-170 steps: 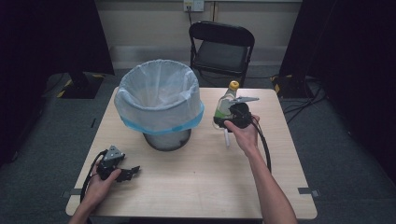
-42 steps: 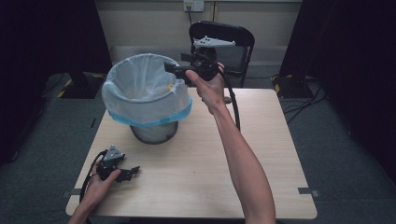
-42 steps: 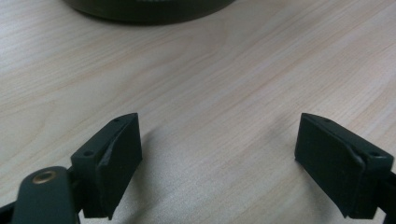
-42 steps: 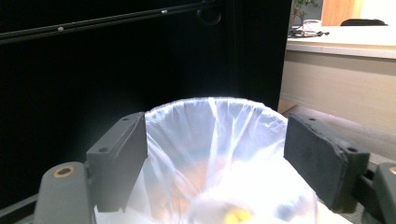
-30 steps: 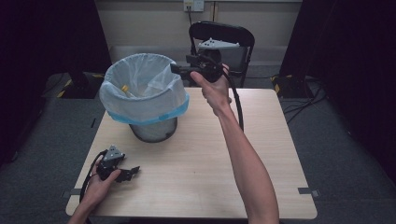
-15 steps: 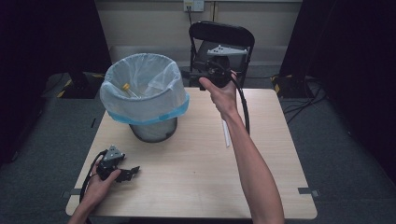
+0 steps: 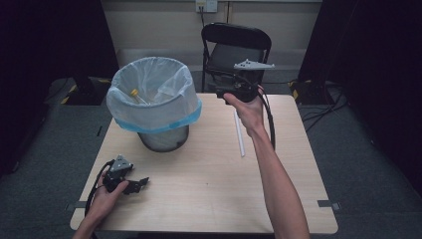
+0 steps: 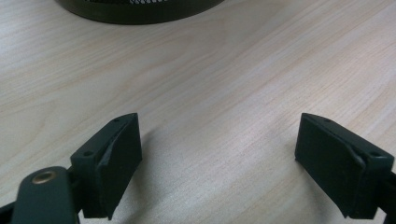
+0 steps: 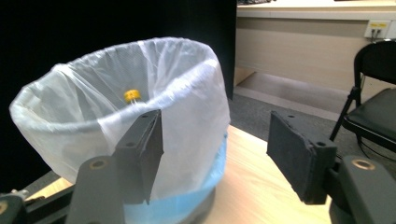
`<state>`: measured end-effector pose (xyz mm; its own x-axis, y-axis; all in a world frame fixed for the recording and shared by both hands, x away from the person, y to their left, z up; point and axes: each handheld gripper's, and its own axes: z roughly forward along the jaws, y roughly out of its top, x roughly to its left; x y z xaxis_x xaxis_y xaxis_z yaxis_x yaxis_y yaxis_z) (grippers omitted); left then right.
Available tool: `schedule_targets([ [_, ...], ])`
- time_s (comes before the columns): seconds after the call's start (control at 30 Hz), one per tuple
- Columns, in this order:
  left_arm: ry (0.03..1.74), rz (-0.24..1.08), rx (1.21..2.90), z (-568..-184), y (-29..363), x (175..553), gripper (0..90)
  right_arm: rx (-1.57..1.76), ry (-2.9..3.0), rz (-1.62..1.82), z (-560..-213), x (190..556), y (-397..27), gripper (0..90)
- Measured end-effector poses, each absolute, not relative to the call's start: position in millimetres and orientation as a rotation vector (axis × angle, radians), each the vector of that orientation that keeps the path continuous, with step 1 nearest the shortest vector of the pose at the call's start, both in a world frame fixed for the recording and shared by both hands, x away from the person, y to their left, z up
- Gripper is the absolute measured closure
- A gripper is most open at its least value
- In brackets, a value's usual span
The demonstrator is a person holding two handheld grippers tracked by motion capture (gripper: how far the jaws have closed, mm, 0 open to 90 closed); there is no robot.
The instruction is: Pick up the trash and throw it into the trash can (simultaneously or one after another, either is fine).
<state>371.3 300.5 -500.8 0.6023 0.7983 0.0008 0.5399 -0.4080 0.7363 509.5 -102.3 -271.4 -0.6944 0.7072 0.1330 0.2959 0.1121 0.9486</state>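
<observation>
My right gripper (image 7: 225,93) hung over the far edge of the pale wooden table (image 7: 209,184), beside the round black mesh bin lined with a white-and-blue plastic bag (image 7: 154,102). Its jaws had just been closing a little, yet they stood spread with nothing between them; in the right gripper view the gap (image 9: 215,140) framed only the bag's bulging wall (image 9: 187,88) and a strip of tabletop. Inside the bin lay the clear plastic bottle with a yellow cap (image 7: 134,93), leaning against the liner; the cap showed over the rim in the right gripper view too (image 9: 132,95). I could read no label on it, as the body was mostly hidden by the bag.

A thin white stick-like rod (image 7: 239,133) lay flat on the table just beside my right forearm, running roughly toward me, not touching the bin.

My left gripper (image 7: 130,183) rested on the table near the front left corner, well apart from the bin. In the left gripper view its two black jaws stood wide apart (image 8: 219,158) over bare wood, pinching nothing, with the bin's dark base (image 8: 140,9) at the top edge.

A black folding chair (image 7: 234,50) stood behind the table, and a white wall socket (image 7: 206,5) sat on the wall above it. No writing could be read.
</observation>
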Motion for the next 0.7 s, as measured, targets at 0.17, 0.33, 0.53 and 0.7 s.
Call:
schedule_targets([
  [0.17, 1.052, 0.463, 2.113, -501, 301, 371, 14.1, 0.994, 2.047, 1.588, -278, 508, -110, 37.9],
  [0.33, 1.053, 0.463, 2.113, -501, 301, 371, 14.1, 1.05, 2.059, 1.562, -295, 508, -124, 34.1],
  [0.53, 1.052, 0.462, 2.114, -501, 301, 371, 14.1, 1.079, 2.075, 1.529, -310, 506, -134, 37.5],
  [0.7, 1.052, 0.462, 2.114, -501, 301, 371, 14.1, 1.111, 2.112, 1.472, -328, 504, -142, 43.4],
])
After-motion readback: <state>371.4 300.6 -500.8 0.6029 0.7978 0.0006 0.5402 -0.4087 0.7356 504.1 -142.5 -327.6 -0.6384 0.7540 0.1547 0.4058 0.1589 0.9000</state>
